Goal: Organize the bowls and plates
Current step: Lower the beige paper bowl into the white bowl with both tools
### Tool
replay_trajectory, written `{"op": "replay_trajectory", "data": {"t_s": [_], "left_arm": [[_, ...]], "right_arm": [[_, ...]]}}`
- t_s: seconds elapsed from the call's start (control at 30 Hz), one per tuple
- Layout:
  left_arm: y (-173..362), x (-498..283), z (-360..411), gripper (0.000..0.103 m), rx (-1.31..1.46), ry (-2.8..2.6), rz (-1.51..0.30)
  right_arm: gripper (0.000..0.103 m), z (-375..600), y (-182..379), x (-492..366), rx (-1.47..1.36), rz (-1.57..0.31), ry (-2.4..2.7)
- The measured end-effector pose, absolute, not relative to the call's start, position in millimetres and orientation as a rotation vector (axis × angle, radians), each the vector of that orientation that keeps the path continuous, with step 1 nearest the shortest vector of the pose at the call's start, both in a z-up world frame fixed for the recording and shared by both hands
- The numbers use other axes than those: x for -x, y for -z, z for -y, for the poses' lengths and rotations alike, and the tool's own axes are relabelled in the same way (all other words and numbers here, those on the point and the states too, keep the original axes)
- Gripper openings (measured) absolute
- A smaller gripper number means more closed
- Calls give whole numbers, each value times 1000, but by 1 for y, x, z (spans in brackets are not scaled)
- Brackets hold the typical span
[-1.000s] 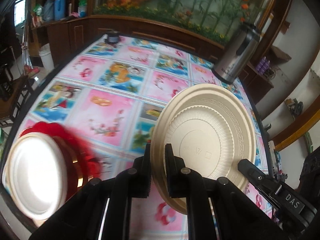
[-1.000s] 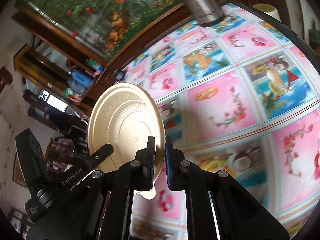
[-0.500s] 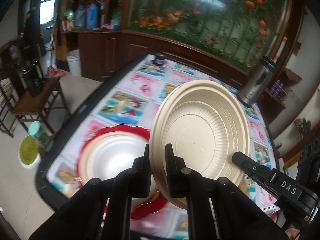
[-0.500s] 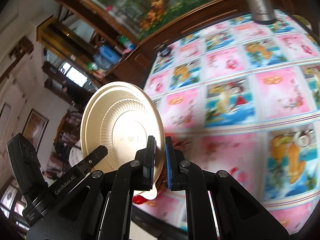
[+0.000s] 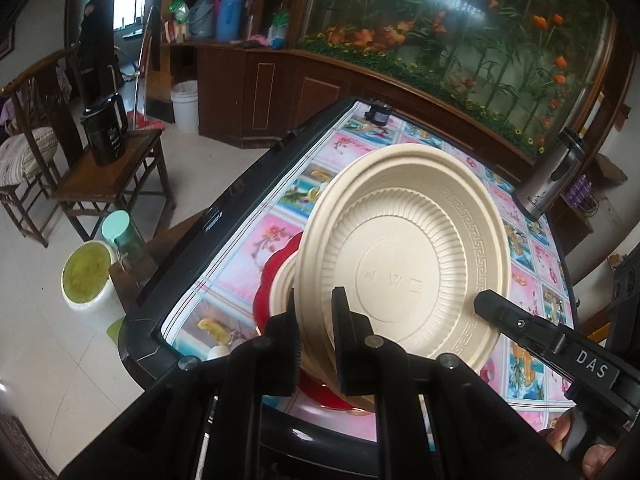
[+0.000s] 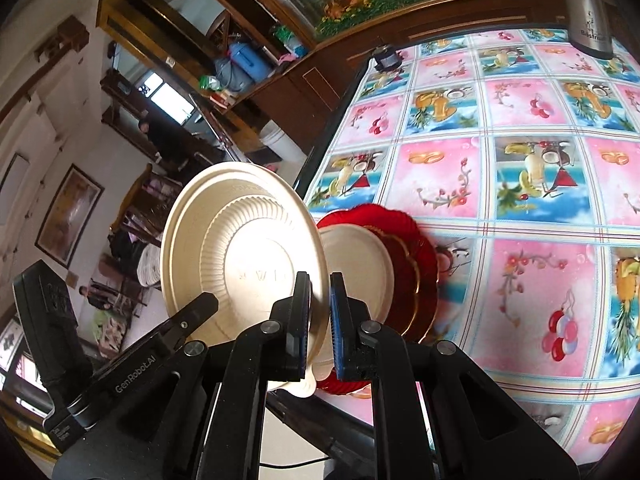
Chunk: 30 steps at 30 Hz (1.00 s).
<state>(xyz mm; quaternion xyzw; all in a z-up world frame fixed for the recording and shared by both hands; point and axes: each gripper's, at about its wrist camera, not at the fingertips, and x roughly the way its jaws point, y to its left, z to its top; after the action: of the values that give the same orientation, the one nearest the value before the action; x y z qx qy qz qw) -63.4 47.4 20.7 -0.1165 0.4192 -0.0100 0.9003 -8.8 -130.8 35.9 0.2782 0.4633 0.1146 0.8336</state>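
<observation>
Both tools grip one beige plate (image 5: 404, 256) by opposite edges, holding it tilted in the air above the near left corner of the surface (image 5: 256, 216). Left tool (image 5: 316, 344) is clamped nearly closed on the plate's rim, inner face of the plate toward its camera. Right tool (image 6: 319, 320) is likewise pinched almost shut on the rim of the same plate (image 6: 240, 256), seen here from its other edge. Directly below and behind the held plate sits a stack: a cream plate (image 6: 360, 264) lying on red scalloped plates (image 6: 412, 264), resting on the surface's colourful fruit-print cloth (image 6: 500, 180). The held plate hovers just over this stack; contact cannot be told. A steel thermos (image 5: 554, 178) stands at the far right edge, well apart. A small dark jar (image 5: 378, 114) sits at the far corner.
</observation>
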Motion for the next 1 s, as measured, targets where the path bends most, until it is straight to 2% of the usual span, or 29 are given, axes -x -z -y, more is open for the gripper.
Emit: {"op": "replay_trajectory", "data": {"t_s": [1.0], "left_arm": [[26, 35, -57, 12, 237, 14, -955]], "right_arm": [[9, 126, 17, -22, -589, -1103, -174]]}}
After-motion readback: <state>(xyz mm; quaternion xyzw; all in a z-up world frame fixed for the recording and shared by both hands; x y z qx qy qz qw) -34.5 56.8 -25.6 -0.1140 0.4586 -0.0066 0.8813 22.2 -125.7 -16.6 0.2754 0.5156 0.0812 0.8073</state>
